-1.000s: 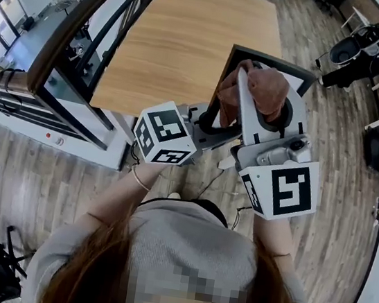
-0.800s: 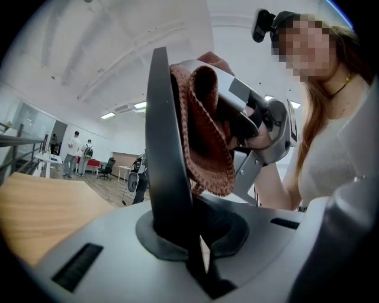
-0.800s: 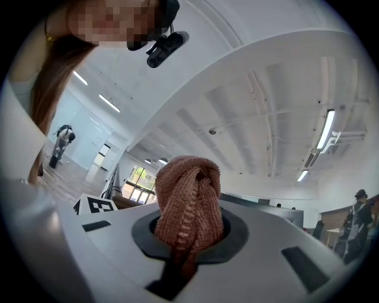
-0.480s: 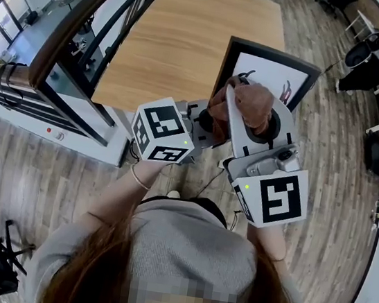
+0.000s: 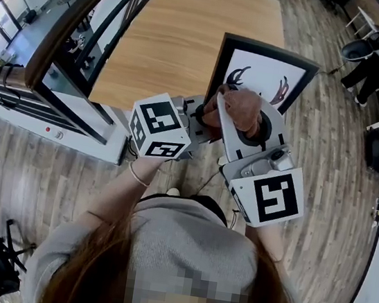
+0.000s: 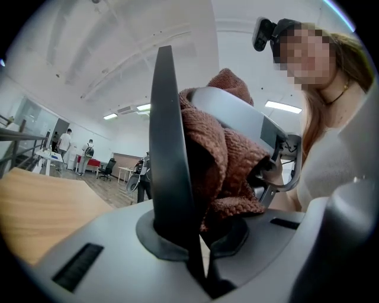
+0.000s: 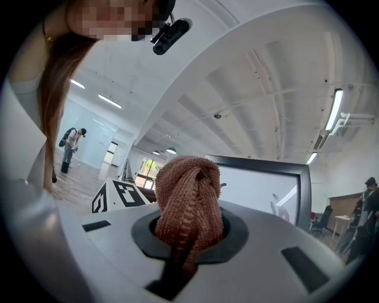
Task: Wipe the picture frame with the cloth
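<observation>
My left gripper pinches the frame by its edge; my right gripper clamps the cloth, which lies against the frame's front.

My long reddish-brown hair falls over a pale grey knitted top. A thin bracelet rings my left wrist, a fine necklace sits at my throat, and a small black camera is mounted on my head. My left tool and right tool have smooth light-grey plastic bodies with a dark oval collar at the base of the jaws. Each carries a white cube printed with black square markers.
</observation>
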A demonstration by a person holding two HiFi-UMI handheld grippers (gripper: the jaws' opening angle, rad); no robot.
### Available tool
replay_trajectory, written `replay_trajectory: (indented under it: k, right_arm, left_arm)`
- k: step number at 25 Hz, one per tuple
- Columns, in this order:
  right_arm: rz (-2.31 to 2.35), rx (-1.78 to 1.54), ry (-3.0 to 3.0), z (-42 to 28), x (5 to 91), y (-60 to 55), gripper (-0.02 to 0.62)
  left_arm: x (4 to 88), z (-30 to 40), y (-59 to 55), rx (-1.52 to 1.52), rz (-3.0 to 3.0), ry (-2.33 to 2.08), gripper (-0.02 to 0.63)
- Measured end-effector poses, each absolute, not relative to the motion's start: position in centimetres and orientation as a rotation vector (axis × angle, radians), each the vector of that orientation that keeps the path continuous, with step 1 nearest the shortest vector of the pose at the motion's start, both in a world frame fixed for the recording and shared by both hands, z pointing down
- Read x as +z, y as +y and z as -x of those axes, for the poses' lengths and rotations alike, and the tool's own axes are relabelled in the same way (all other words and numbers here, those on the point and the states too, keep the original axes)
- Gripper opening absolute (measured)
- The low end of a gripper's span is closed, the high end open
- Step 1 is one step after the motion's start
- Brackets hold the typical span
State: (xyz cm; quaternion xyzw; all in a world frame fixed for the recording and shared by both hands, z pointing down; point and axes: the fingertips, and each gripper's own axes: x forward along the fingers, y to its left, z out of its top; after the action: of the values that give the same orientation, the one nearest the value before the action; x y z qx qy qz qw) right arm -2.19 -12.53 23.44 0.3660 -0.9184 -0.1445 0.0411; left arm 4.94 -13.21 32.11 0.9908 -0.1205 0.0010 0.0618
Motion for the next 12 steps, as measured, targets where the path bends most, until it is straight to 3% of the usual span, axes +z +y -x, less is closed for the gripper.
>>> replay_trajectory:
  k: [12]
  right_arm:
    - [-0.951,-0.385,-2.74,3.4,26.0,-12.3,0.046]
  left_arm:
    - [32.4,-4.6,-14.2,0.013,-2.997,-0.403,0.02]
